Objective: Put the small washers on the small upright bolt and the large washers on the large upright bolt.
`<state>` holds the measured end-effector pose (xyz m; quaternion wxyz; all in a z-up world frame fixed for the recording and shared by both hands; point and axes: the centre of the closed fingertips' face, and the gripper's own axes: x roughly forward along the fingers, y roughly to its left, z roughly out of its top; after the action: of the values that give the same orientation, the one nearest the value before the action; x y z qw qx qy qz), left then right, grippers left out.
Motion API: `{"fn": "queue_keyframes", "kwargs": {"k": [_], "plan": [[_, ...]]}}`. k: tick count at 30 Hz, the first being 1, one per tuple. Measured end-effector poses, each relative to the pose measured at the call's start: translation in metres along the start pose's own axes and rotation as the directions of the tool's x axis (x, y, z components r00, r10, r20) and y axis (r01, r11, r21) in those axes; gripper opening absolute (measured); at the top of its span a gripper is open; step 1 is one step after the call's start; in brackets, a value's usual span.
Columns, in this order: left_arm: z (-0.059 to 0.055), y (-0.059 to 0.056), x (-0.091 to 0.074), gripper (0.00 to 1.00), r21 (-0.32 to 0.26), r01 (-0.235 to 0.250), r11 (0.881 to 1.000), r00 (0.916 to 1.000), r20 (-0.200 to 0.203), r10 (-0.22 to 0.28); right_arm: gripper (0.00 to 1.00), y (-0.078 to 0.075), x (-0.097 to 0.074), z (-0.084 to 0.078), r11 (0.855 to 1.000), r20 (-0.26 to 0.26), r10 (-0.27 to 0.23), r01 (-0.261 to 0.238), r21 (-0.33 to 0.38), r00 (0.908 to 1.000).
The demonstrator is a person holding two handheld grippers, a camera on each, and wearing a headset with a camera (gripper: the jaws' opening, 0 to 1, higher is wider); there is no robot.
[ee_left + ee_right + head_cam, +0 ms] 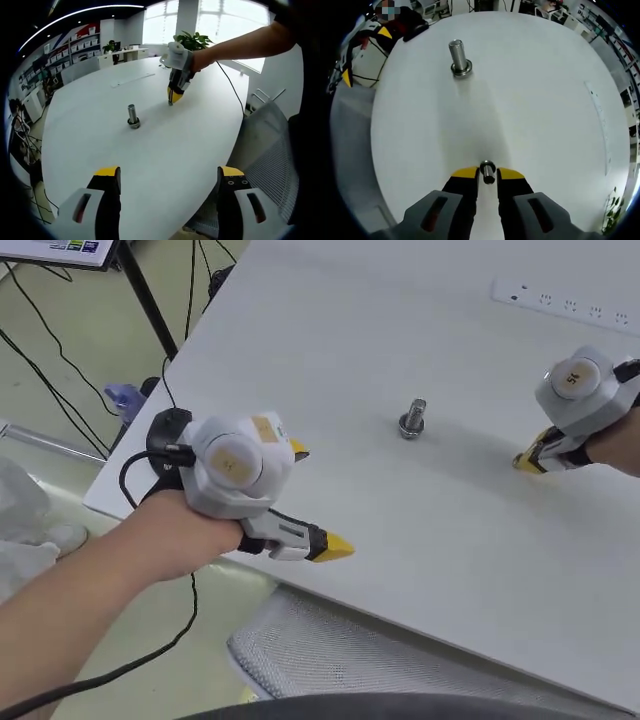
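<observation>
R gripper (487, 177) pinches what looks like the small bolt (487, 169) btwn its tips, big bolt (459, 59) well ahead, L gripper (169, 175) jaws spread, empty: prob. standing it upright, next needs gentle release w/o tipping.

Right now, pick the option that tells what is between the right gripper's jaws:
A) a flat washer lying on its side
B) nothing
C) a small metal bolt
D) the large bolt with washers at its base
C: in the right gripper view, the right gripper has its yellow tips closed around the small bolt, while the large bolt stands apart, farther off on the table.
</observation>
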<state>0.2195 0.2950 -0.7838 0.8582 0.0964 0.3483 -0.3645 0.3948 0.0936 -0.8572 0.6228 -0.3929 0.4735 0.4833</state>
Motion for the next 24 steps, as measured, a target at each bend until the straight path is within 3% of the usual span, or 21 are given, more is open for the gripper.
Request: {"fn": "queue_keyframes", "kwargs": {"k": [8, 17, 21, 24], "plan": [[0.001, -0.002, 0.001, 0.78, 0.006, 0.006, 1.000, 1.0000, -0.002, -0.006, 0.18, -0.004, 0.001, -0.001, 1.000, 0.006, 0.000, 0.000, 0.002, 1.0000], [0.005, -0.004, 0.000, 0.79, -0.002, 0.006, 1.000, 0.9999, 0.013, -0.006, 0.21, -0.003, -0.013, 0.002, 1.000, 0.034, -0.020, 0.020, -0.010, 0.9992], [0.005, -0.007, -0.001, 0.78, 0.006, 0.011, 1.000, 0.9999, 0.010, -0.011, 0.22, -0.002, -0.022, 0.004, 0.999, 0.072, -0.033, 0.033, -0.001, 0.9969], [0.004, -0.010, 0.000, 0.78, 0.008, 0.017, 1.000, 0.9998, 0.010, -0.018, 0.23, -0.004, -0.029, 0.008, 0.997, 0.112, -0.070, 0.071, -0.006, 0.9912]]}}
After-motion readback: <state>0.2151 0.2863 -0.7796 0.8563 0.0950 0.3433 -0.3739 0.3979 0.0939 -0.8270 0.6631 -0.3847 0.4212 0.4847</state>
